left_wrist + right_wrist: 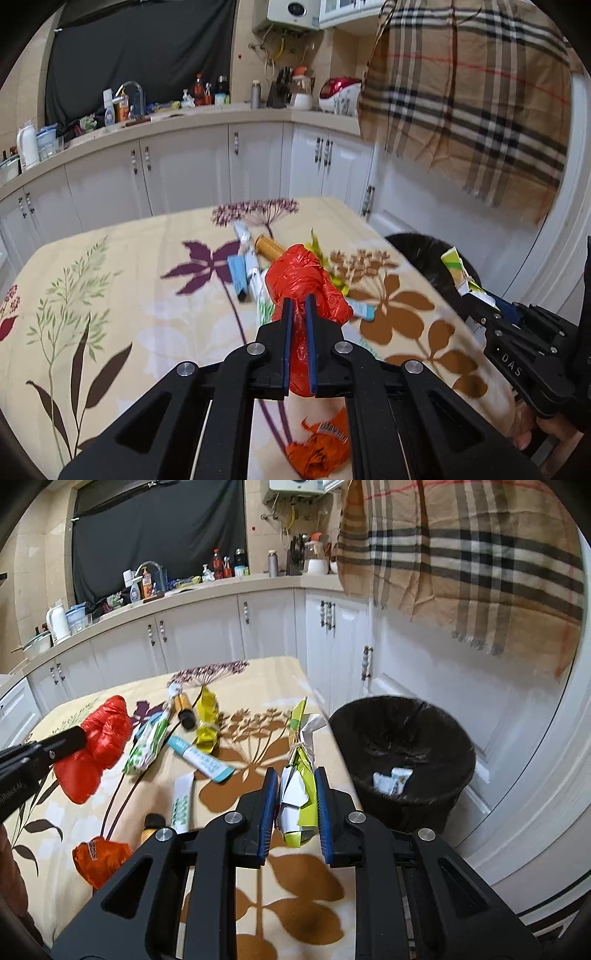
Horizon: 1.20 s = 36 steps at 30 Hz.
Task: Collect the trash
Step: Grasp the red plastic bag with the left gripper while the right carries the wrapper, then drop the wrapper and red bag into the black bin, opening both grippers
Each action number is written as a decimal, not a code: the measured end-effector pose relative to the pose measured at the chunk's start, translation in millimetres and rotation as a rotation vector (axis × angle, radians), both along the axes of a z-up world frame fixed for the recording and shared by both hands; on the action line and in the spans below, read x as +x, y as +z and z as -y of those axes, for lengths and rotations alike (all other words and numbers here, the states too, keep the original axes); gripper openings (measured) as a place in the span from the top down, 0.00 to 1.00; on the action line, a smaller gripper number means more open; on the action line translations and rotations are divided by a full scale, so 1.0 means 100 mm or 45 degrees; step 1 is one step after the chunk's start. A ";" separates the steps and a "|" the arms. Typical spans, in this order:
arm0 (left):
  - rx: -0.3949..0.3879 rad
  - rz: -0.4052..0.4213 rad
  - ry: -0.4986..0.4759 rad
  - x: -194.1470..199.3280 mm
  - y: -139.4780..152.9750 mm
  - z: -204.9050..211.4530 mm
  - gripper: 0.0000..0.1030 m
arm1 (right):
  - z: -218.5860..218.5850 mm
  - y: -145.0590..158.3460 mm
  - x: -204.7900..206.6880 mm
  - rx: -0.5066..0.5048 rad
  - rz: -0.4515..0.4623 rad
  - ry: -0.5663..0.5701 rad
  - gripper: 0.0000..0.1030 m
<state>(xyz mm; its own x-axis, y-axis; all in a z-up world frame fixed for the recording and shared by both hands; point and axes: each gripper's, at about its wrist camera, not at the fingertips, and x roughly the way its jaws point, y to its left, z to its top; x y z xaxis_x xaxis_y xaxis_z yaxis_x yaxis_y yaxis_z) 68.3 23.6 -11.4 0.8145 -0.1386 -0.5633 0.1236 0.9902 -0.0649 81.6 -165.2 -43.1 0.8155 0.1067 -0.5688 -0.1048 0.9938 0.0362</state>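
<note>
**Both grippers loaded, bin just off the table's right edge**

Your left gripper (pixel 299 306) is clamped tight on the crumpled red plastic bag (pixel 304 280), jaws almost touching with the film squeezed between the pads, and the bundle looks clear of the flowered tablecloth (pixel 110 295). Your right gripper (pixel 295 779) is pinched on a folded green-and-white wrapper (pixel 299 794), jaws a little way apart because the paper fills the gap. That wrapper hangs over the table edge, with the black-lined bin (pixel 402 753) just beside it on the floor; a couple of scraps already lie at its bottom.

The job now, as I read it, is the carry and drop. Bring the right hand out until the wrapper is squarely above the bin's mouth, not its rim, before you let go; the wrapper is light and stiff, so it could flutter or catch the liner. Keep the left squeeze firm, because thin plastic slides out of pads easily, and a loose tail could drag the tubes beside it.

Plenty remains on the cloth: a teal-tipped tube (pixel 201 758), a green-and-white tube (pixel 147 746), a yellow wrapper (pixel 207 720), an amber bottle (pixel 183 709), another white tube (pixel 181 805), and an orange wrapper (pixel 99 860) near you. Lift the red bag high enough to pass over them, and cross to the bin behind your right hand, not through it.
</note>
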 end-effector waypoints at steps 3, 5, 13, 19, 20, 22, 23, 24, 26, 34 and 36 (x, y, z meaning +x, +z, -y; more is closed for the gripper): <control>0.012 0.039 -0.022 0.06 0.08 0.10 0.93 | 0.08 0.09 0.04 -0.006 0.034 -0.024 0.81; 0.008 0.056 -0.046 0.13 0.13 0.17 0.93 | 0.13 0.14 0.08 -0.013 0.054 -0.043 0.81; 0.006 0.138 -0.151 0.51 0.33 0.60 0.93 | 0.44 0.32 0.36 -0.049 0.134 -0.136 0.81; 0.042 0.178 -0.233 0.80 0.37 1.01 0.93 | 0.68 0.34 0.63 -0.086 0.174 -0.203 0.81; 0.051 0.179 -0.247 0.85 0.36 1.08 0.93 | 0.72 0.32 0.69 -0.089 0.173 -0.212 0.81; 0.072 0.185 -0.266 0.95 0.34 1.20 0.93 | 0.80 0.29 0.78 -0.087 0.173 -0.227 0.81; 0.080 0.179 -0.275 1.00 0.32 1.26 0.93 | 0.84 0.27 0.84 -0.088 0.171 -0.237 0.81; 0.086 0.168 -0.286 1.07 0.29 1.33 0.93 | 0.88 0.26 0.87 -0.089 0.168 -0.244 0.81; 0.098 0.153 -0.301 1.18 0.25 1.45 0.93 | 0.95 0.21 0.96 -0.089 0.159 -0.256 0.81; 0.136 0.095 -0.344 1.55 0.08 1.84 0.93 | 1.20 0.00 1.30 -0.052 0.111 -0.299 0.81; 0.144 0.082 -0.350 1.62 0.03 1.91 0.93 | 1.24 -0.04 1.35 -0.046 0.104 -0.308 0.81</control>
